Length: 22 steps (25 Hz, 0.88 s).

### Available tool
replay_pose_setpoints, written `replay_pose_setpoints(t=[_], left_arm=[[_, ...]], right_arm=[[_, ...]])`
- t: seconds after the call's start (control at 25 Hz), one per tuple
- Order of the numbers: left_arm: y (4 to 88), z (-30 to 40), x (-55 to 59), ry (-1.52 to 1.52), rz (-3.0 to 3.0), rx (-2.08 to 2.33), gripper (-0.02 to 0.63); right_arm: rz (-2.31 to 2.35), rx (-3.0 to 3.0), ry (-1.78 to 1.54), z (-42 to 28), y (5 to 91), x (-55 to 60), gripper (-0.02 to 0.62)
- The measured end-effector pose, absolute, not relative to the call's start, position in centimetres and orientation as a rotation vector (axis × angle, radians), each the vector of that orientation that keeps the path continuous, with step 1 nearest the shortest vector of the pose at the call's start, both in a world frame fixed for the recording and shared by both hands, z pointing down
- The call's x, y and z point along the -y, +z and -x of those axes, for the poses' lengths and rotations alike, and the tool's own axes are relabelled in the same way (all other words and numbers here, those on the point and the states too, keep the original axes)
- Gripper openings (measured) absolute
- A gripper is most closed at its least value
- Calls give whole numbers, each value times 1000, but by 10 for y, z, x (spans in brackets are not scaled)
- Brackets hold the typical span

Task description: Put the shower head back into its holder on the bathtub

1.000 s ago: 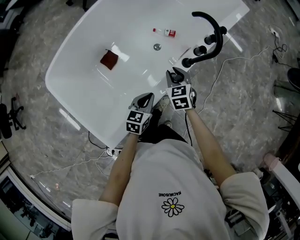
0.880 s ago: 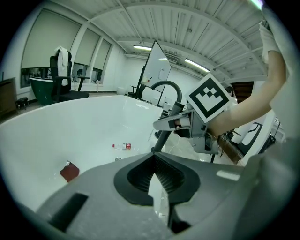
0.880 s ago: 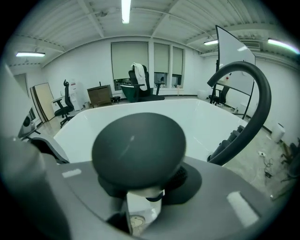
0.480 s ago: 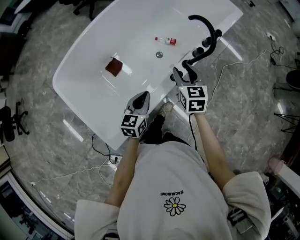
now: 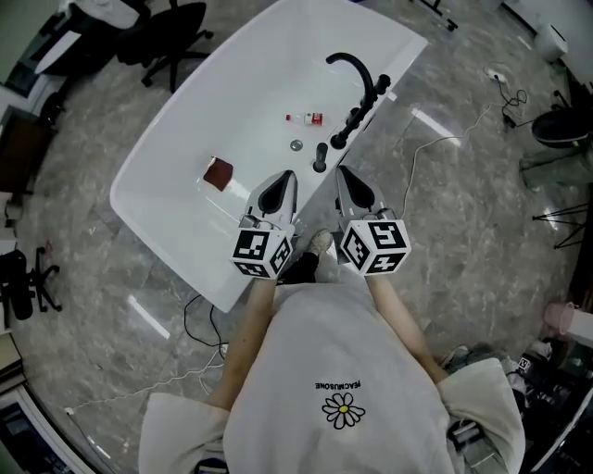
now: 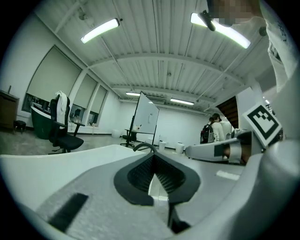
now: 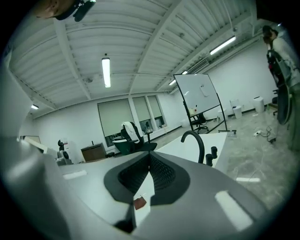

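Note:
The black shower head point(image 5: 321, 157) stands upright on the white bathtub's rim point(image 5: 371, 120), in line with the black knobs point(image 5: 355, 116) and the curved black faucet point(image 5: 352, 67). My left gripper point(image 5: 286, 175) and right gripper point(image 5: 341, 170) hang side by side in the air on the near side of the tub, both shut and holding nothing. The right gripper's tips are a short way right of the shower head and apart from it. In the right gripper view the shut gripper point(image 7: 149, 155) points level over the tub towards the faucet point(image 7: 194, 140). The left gripper point(image 6: 153, 156) is shut too.
In the tub lie a red-brown block point(image 5: 219, 173), a small bottle point(image 5: 306, 118) and the drain point(image 5: 296, 145). Cables point(image 5: 435, 148) trail over the marble floor. Office chairs point(image 5: 176, 28) stand beyond the tub. A person point(image 6: 215, 127) stands far off.
Both grippers have risen and drawn back from the tub's rim. The right gripper, which was at the shower head, has come away from it and is shut.

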<state>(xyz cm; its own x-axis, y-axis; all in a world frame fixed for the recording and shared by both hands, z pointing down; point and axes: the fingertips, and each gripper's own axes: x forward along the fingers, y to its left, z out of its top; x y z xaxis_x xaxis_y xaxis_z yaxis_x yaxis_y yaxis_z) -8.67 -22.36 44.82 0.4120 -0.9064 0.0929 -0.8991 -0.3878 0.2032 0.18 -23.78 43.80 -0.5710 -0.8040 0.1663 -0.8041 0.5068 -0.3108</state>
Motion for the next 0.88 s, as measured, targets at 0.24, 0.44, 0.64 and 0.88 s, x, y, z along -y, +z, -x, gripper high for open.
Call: replay_pose_setpoints(t=[0.24,0.44,0.64,0.88], left_arm=[[437,57,195,74,-2610,1615,0],[437,54,183,151,-2612,1670,0],[434,55,181,162,-2625,1681,0],[432,59,191,153,-2607,1697,0]], right_arm=[[-1452,2654,365,-13,443,193,5],[-1504,2632,350,-32,444,188,5],[-1501,2621,370,-35,452,188,5],[-1459,2630,366,-29,453,196,5]])
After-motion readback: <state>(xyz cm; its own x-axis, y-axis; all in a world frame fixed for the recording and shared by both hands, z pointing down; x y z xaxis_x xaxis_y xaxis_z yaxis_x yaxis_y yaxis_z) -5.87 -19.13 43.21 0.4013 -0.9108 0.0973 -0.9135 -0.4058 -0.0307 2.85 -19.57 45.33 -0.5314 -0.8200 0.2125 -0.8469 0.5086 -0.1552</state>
